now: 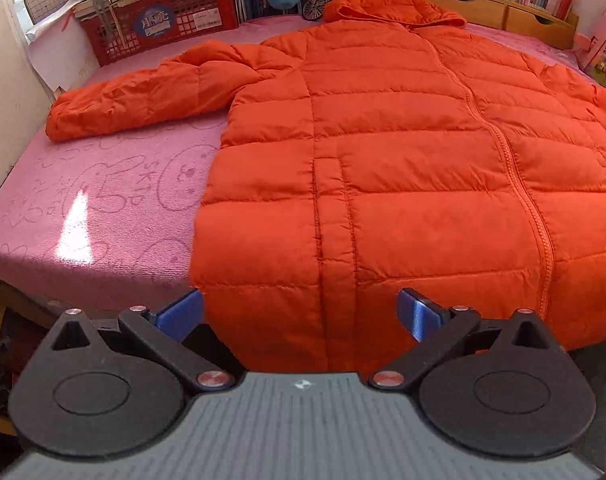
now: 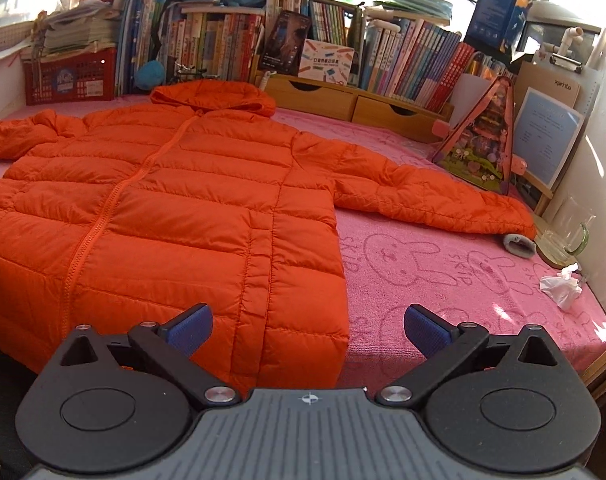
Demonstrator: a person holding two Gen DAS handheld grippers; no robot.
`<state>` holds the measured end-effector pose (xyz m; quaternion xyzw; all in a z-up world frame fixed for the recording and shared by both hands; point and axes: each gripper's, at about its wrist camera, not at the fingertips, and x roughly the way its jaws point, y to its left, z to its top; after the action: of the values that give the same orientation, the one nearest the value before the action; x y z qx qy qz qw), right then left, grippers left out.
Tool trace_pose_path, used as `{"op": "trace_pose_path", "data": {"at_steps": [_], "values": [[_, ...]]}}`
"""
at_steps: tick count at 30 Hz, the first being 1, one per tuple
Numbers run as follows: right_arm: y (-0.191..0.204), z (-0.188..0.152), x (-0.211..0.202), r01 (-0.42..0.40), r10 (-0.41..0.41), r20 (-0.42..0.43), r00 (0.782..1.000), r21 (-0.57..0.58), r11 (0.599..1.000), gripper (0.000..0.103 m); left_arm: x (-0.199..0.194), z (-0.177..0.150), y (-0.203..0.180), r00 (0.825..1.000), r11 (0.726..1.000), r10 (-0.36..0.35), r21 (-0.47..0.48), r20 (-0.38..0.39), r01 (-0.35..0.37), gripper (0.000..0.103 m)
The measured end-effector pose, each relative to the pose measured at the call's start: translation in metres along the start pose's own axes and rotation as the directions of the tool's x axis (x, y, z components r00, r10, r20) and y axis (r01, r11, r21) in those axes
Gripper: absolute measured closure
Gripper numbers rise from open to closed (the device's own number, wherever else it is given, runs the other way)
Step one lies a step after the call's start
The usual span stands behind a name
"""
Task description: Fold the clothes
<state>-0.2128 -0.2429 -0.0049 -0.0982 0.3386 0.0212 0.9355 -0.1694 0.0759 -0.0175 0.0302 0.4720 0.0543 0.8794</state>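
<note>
An orange hooded puffer jacket [image 1: 383,152] lies flat, front up and zipped, on a pink towel [image 1: 103,200], its sleeves spread out to both sides. Its hem hangs over the near table edge. My left gripper [image 1: 299,312] is open, just in front of the hem's left part, holding nothing. In the right wrist view the jacket [image 2: 175,208] fills the left and centre, with its right sleeve [image 2: 435,196] stretched to the right. My right gripper [image 2: 307,328] is open at the hem's right corner, empty.
A red crate [image 1: 163,24] with stacked papers stands at the back left. Books, wooden drawers [image 2: 355,100] and plush toys line the back. A triangular toy house [image 2: 483,136], a glass mug [image 2: 567,236] and a crumpled tissue [image 2: 561,286] sit at the right.
</note>
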Motion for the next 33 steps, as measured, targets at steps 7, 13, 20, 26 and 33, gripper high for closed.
{"op": "trace_pose_path", "data": {"at_steps": [7,13,20,26,33], "values": [[0.012,-0.014,0.002,-0.042,0.042,-0.069,0.997,0.002,0.999,0.0,0.005,-0.016,-0.019,0.997,0.998,-0.04,0.041,-0.072,0.043,0.0],[0.028,-0.029,0.0,-0.123,0.119,-0.137,0.983,-0.016,0.992,0.0,0.001,-0.016,-0.036,0.995,0.993,-0.064,0.096,-0.081,0.072,0.0],[0.039,-0.028,-0.007,-0.172,0.162,-0.134,0.978,-0.063,0.983,0.0,-0.006,-0.014,-0.051,0.994,0.983,-0.079,0.16,-0.07,0.089,0.0],[0.042,-0.027,-0.012,-0.198,0.187,-0.129,0.974,-0.085,0.976,0.0,-0.01,-0.01,-0.063,0.992,0.975,-0.105,0.19,-0.073,0.117,0.0],[0.04,-0.026,-0.013,-0.192,0.181,-0.125,0.976,-0.083,0.978,0.0,-0.012,-0.011,-0.077,0.991,0.962,-0.12,0.241,-0.062,0.131,0.0]]}}
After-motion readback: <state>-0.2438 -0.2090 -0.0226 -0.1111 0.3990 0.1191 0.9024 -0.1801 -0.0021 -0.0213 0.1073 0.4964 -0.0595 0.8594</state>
